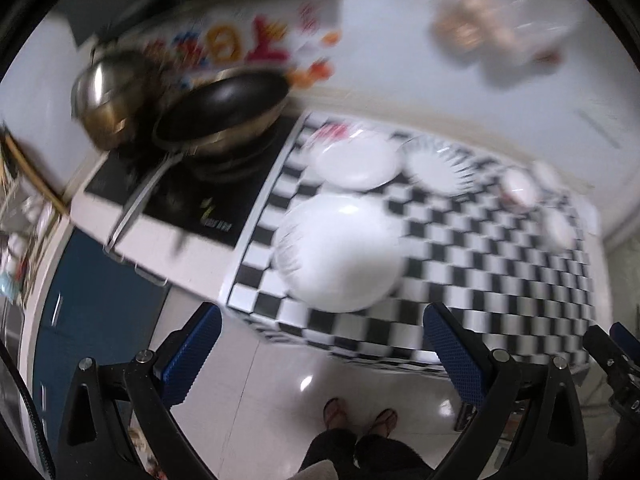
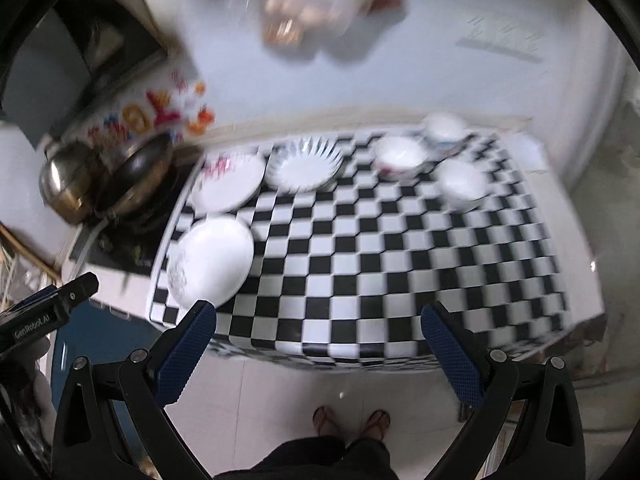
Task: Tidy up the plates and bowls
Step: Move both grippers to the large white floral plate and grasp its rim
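Three white plates lie on the left of the checkered table (image 2: 360, 264): a large plain plate (image 1: 340, 252) (image 2: 212, 260) at the front, a plate with red marks (image 1: 354, 160) (image 2: 228, 182) behind it, and a ridged plate (image 1: 440, 162) (image 2: 306, 164) beside that. Three white bowls (image 2: 400, 156) (image 2: 444, 128) (image 2: 462, 182) stand at the back right; they are blurred in the left wrist view (image 1: 520, 188). My left gripper (image 1: 320, 344) is open and empty, above the floor just before the large plate. My right gripper (image 2: 318, 340) is open and empty at the table's front edge.
A stove (image 1: 192, 196) with a black pan (image 1: 224, 108) and a steel kettle (image 1: 108, 96) stands left of the table. A blue cabinet (image 1: 92, 304) is below it. A white wall is behind. The person's feet (image 2: 348, 420) stand on the tiled floor.
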Demonstrator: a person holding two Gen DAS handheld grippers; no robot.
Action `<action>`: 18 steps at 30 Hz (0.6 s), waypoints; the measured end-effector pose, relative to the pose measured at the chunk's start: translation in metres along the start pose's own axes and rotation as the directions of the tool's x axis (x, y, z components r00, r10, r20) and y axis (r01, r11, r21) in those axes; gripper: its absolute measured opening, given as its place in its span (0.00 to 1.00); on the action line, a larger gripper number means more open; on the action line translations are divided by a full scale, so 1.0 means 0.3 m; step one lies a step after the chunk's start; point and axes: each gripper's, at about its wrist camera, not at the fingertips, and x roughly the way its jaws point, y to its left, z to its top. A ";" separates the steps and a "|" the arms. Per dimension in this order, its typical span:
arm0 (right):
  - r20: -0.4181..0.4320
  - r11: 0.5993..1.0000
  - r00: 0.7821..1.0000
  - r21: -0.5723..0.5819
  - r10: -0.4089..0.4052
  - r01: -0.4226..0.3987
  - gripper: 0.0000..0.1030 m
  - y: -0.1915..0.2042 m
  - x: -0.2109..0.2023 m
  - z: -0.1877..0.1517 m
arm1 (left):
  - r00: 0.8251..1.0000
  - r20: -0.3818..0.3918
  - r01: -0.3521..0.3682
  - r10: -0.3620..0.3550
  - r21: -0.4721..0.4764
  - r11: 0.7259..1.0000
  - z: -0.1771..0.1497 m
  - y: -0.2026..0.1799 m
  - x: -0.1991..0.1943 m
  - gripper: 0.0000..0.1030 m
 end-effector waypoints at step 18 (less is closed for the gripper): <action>-0.425 0.980 0.884 0.098 0.197 -0.171 0.62 0.240 1.118 0.188 | 0.926 -0.362 0.070 -0.109 -0.120 0.990 0.191 0.222 0.856 0.44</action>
